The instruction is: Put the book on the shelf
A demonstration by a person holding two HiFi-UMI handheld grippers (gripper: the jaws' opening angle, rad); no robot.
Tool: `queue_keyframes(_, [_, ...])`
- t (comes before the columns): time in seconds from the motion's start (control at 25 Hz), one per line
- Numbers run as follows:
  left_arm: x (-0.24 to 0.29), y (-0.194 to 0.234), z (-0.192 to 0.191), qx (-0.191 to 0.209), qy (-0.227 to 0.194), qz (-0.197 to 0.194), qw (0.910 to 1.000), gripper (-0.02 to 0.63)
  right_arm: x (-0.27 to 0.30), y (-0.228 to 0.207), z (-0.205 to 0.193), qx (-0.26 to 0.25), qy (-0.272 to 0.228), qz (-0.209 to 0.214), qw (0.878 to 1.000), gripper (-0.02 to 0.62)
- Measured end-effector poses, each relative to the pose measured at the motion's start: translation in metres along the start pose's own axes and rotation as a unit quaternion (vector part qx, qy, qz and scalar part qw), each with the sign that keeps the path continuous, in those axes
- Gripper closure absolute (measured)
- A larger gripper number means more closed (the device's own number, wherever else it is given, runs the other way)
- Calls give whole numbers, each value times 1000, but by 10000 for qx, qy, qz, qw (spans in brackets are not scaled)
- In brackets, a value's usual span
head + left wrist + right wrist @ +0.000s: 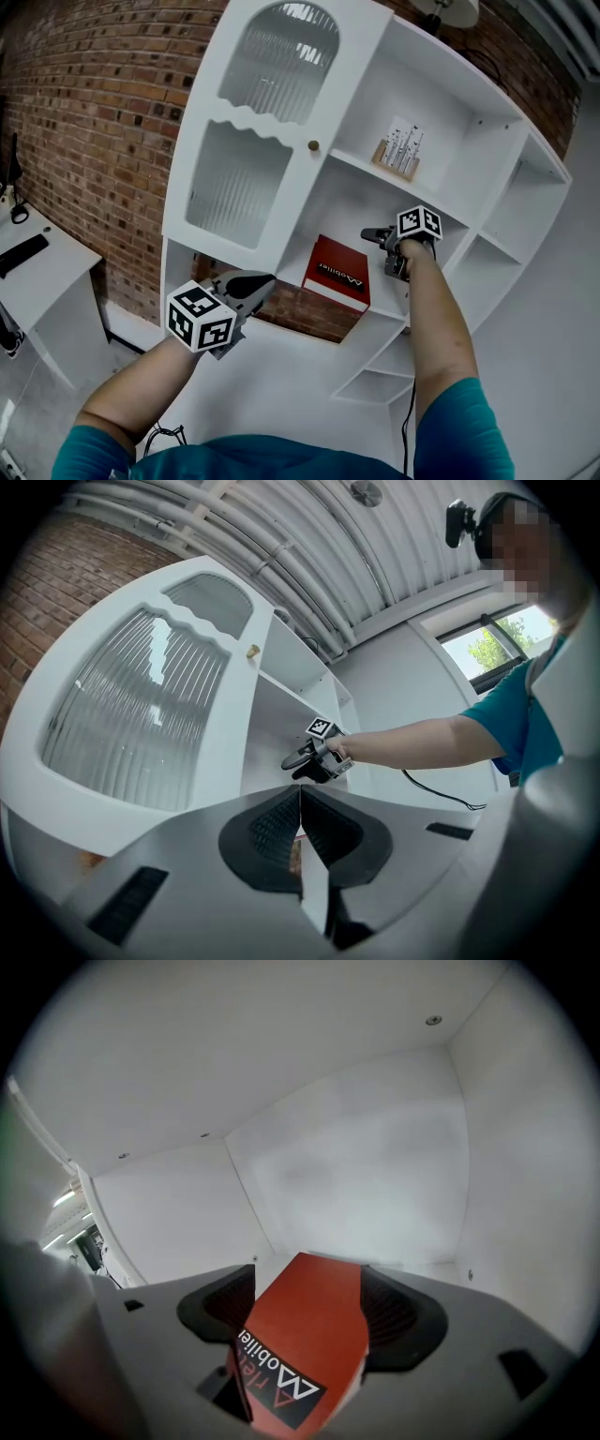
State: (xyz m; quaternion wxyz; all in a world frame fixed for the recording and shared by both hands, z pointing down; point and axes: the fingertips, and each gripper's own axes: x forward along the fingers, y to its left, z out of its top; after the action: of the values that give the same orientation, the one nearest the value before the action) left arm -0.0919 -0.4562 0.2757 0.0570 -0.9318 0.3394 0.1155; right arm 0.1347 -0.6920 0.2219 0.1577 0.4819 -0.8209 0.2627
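Observation:
The red book, with white lettering on a black band, leans inside a middle compartment of the white shelf unit. My right gripper reaches into that compartment at the book's upper right corner. In the right gripper view the book fills the gap between the jaws, and my right gripper is shut on it. My left gripper hangs lower left of the book, in front of the shelf. In its own view the left gripper is shut with nothing in it, and the right gripper shows beyond.
A ribbed-glass cabinet door with a small knob stands left of the book's compartment. One shelf up, a small wooden holder with cards stands. A brick wall is behind, and a white desk is at the far left.

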Motion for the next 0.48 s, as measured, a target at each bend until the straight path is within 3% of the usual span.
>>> queue_keyframes(0.48, [28, -6, 9, 182, 56, -71, 9998, 589, -8, 15, -10, -154, -353, 530, 9978, 275])
